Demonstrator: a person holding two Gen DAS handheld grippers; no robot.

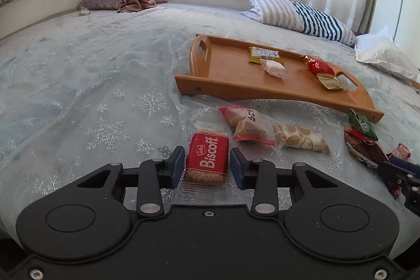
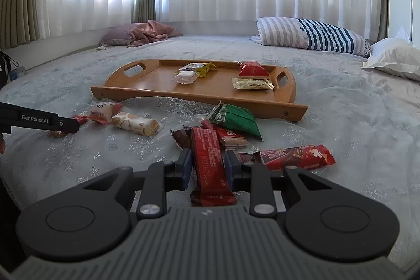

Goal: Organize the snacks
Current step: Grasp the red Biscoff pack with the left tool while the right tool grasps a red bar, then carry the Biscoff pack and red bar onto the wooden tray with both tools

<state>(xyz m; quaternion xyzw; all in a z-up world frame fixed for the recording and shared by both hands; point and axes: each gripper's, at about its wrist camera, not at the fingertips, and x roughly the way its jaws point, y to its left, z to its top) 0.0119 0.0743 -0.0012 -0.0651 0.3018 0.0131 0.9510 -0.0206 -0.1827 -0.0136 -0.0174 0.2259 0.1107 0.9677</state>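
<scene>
Biscoff packet (image 1: 206,158) sits right between the left claw's (image 1: 206,164) blue pads: left pad looks touching or almost on the wrapper edge, right pad shows a thin gap, so claw is partly open and straddling, not yet clamped as far as I can tell. Packet lies flat on the bed sheet (image 1: 92,85), short of the wooden tray (image 1: 275,92), which already carries four snacks. Judgement: close on the biscuit body, not the clear crimped end, keep squeeze light since the biscuit will crack, lift straight before swinging over the tray's near rail. Pink bun pack (image 1: 245,125) and cream spotted pack (image 1: 302,139) lie just beyond; don't drag them. Right view: red snack bar (image 2: 210,164) runs lengthwise between the right claw's (image 2: 209,166) pads, both pads at its sides, narrow opening; whether it's truly gripped, cannot tell. Bar's far end lies among the green packet (image 2: 235,120) and other wrappers, so pull back and up to free it. Long red bar (image 2: 294,154) lies just right. Tray (image 2: 183,96) is ahead; open floor left of centre is the drop zone.
</scene>
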